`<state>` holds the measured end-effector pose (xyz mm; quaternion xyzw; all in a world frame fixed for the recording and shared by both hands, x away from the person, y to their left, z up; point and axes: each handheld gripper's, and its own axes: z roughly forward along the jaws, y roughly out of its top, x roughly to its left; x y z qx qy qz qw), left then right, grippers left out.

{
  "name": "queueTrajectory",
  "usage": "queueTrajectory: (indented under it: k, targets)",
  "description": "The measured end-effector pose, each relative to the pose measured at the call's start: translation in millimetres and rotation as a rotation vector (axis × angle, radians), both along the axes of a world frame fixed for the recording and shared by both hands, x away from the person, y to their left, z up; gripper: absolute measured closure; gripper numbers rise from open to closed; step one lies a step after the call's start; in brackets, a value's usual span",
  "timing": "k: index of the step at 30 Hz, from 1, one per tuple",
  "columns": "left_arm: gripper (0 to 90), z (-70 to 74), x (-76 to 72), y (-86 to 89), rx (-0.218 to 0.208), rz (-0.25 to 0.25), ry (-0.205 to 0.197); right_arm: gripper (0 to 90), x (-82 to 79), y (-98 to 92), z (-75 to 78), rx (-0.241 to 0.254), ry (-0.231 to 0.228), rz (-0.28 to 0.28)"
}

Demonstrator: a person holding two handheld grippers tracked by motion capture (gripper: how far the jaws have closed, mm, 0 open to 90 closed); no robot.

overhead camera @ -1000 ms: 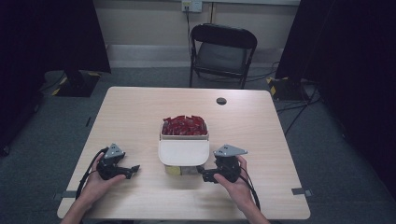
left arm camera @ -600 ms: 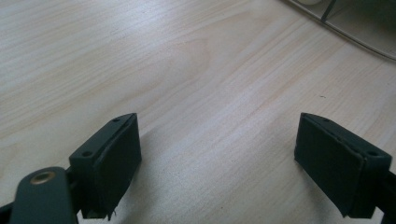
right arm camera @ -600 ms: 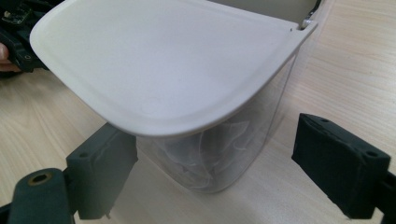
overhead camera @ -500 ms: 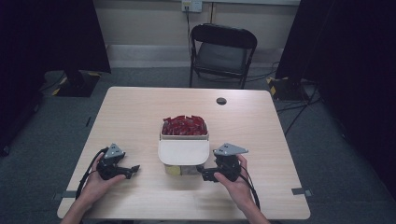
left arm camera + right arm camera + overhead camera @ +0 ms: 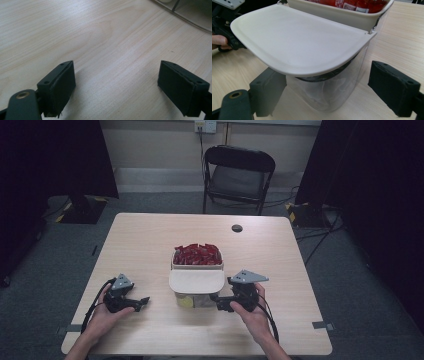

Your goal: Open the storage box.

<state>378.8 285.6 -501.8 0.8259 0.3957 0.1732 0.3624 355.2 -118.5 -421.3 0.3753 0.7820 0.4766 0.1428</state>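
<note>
Resting on the table [image 5: 150, 240], the right claw [image 5: 218, 302] gapes empty, its jaws either side of the clear container [image 5: 329, 92] just ahead. Its cream lid [image 5: 196, 281] juts flat toward the person; behind sits a tub of red packets [image 5: 197, 255]. Leftward, well apart, the left claw [image 5: 145, 300] also gapes. Beyond: a folding chair [image 5: 237, 175].

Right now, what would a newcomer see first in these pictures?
First the red packets heaped in a cream tray at the table's middle, with a cream lid jutting toward the person above a clear container. Then the two open claws: left on bare wood, right beside that container.
</note>
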Motion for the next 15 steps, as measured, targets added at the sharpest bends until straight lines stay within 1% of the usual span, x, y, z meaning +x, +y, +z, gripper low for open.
queueTrajectory:
  k: [5,15]
  targets:
    - [14.1,0.0,0.0,0.0,0.000,0.000,0.000,14.0,2.4,0.5,3.8,0.008,-0.002,-0.005]
    - [14.1,0.0,0.0,0.0,0.000,0.000,0.000,13.9,8.4,3.4,9.9,0.004,-0.011,-0.003]
